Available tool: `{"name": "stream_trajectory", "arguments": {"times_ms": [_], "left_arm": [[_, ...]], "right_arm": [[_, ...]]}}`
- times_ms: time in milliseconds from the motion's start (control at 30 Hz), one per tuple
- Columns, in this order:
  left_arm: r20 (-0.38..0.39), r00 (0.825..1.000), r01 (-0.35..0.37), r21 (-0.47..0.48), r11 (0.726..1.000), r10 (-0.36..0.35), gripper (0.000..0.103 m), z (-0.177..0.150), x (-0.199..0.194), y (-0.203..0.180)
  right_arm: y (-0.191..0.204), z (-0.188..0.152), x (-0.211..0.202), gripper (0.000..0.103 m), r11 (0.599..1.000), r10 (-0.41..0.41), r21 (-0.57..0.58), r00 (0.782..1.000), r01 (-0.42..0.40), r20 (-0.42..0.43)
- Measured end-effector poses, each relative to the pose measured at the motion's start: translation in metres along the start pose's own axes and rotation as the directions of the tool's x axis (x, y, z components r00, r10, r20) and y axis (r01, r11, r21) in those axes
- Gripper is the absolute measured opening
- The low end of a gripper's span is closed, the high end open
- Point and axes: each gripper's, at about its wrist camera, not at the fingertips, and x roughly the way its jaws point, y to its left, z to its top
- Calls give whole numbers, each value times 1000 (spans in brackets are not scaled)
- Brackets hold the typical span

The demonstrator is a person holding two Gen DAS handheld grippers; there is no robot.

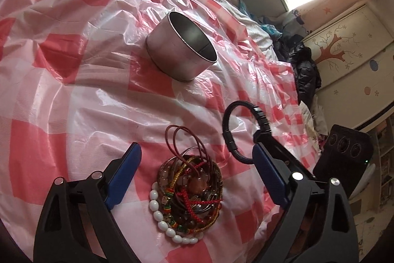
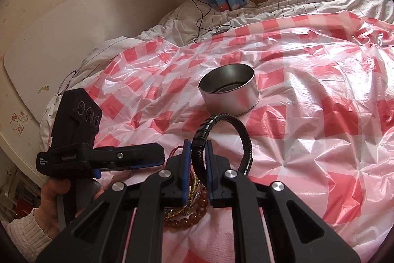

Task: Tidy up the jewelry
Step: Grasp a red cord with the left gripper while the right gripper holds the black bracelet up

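Observation:
A round metal tin (image 1: pixel 181 47) stands open on the red-and-white checked plastic sheet; in the right wrist view the tin (image 2: pixel 230 90) holds something dark at its bottom. A pile of bracelets and cords (image 1: pixel 190 185) lies between the fingers of my open left gripper (image 1: pixel 197 157). My right gripper (image 2: pixel 199 149) is shut on a black bracelet (image 2: pixel 242 132) and holds it above the sheet, beside the pile. The same black bracelet (image 1: pixel 232 120) shows in the left wrist view, right of the pile. Amber beads (image 2: pixel 189 218) lie under the right gripper.
The sheet (image 2: pixel 307 95) covers a bed with white bedding (image 2: pixel 187 16). A charger cable (image 2: pixel 199 9) lies at the head end. Clothes (image 1: pixel 304 68) are heaped by a painted wardrobe (image 1: pixel 344 48). The left gripper body (image 2: pixel 81 139) stands left of the right one.

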Motion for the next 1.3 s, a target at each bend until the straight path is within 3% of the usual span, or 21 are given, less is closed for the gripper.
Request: {"name": "stream_trajectory", "arguments": {"times_ms": [200,300,367,533,1033,1300], "left_arm": [[-32,999,11,-10,1000,-11,64,2,8,-1],[-47,999,21,-24,1000,-22,44,3,15,2],[-44,999,19,-35,999,-20,25,2,16,7],[-19,1000,-4,-25,1000,3,2,3,13,9],[73,992,96,97,991,-103,1,14,-37,-26],[61,998,24,148,989,-33,1,17,-45,-38]], "right_arm": [[-3,-3,5,13,1000,-18,13,1000,18,-16],[-3,-3,5,13,1000,-18,13,1000,18,-17],[-3,-3,5,13,1000,-17,12,1000,17,-17],[-3,-3,6,13,1000,-19,12,1000,19,-19],[0,-2,2,13,1000,-21,-4,1000,21,11],[9,0,-3,13,999,-10,-40,999,12,40]]}}
